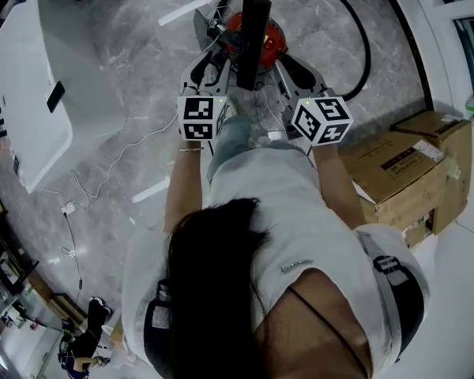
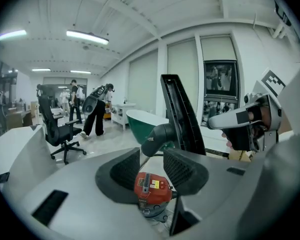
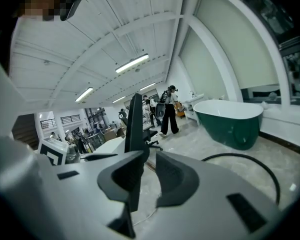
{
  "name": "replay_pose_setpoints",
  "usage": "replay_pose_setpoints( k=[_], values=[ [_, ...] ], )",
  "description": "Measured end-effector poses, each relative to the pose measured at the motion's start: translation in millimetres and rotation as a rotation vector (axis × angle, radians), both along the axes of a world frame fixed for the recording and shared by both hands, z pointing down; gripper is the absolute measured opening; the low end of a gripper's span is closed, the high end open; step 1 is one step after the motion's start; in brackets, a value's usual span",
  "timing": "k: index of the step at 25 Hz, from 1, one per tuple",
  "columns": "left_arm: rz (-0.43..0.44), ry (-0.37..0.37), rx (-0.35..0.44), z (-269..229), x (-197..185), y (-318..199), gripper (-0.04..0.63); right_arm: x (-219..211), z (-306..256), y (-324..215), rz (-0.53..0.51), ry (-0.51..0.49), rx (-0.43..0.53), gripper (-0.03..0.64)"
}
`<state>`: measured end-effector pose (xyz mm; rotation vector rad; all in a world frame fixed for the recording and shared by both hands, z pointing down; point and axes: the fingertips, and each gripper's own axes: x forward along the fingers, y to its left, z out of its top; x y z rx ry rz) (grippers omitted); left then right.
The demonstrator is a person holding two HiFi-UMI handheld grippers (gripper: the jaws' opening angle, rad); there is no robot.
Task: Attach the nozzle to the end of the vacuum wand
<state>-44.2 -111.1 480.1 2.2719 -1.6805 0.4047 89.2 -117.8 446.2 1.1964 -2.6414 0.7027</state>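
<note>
Two grippers flank the red vacuum canister, which sits on the marbled floor ahead of us. Between us and that canister stands the black nozzle, upright and covering the canister's middle in the head view. Its grey neck bends off its lower part toward the left gripper.

Our left gripper is on the canister's left side, tilted a little downward. Its jaws stand moderately apart and hold nothing: through the gap between the pads we see the canister itself, well beyond them on the floor. The nozzle's neck hangs just above that gap, past the jaw tips, and we cannot tell whether it touches either tip.

Our right gripper sits on the canister's right side. Its jaws are drawn fairly close, yet a narrow strip of floor shows between the pads, so they are not clamped on anything we can see. The nozzle, seen edge-on there, rises right at the tip of the jaw nearer the left gripper; contact is unclear.

A black hose loops in a wide arc beyond and to the right of the canister. Cardboard boxes sit to the canister's right, nearer us, and a green bathtub stands far beyond it.
</note>
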Motion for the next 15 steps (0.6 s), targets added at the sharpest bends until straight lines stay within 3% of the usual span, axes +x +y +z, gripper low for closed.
replay_pose_setpoints(
  k=[5,15],
  values=[
    [-0.057,0.001,0.013,-4.4,-4.2,2.3,0.07,2.2,1.6,3.2,0.007,0.008,0.004,0.064],
    [-0.09,0.013,0.023,-15.8,10.3,8.1,0.017,-8.9,4.4,8.7,-0.017,0.064,-0.003,0.034]
  ],
)
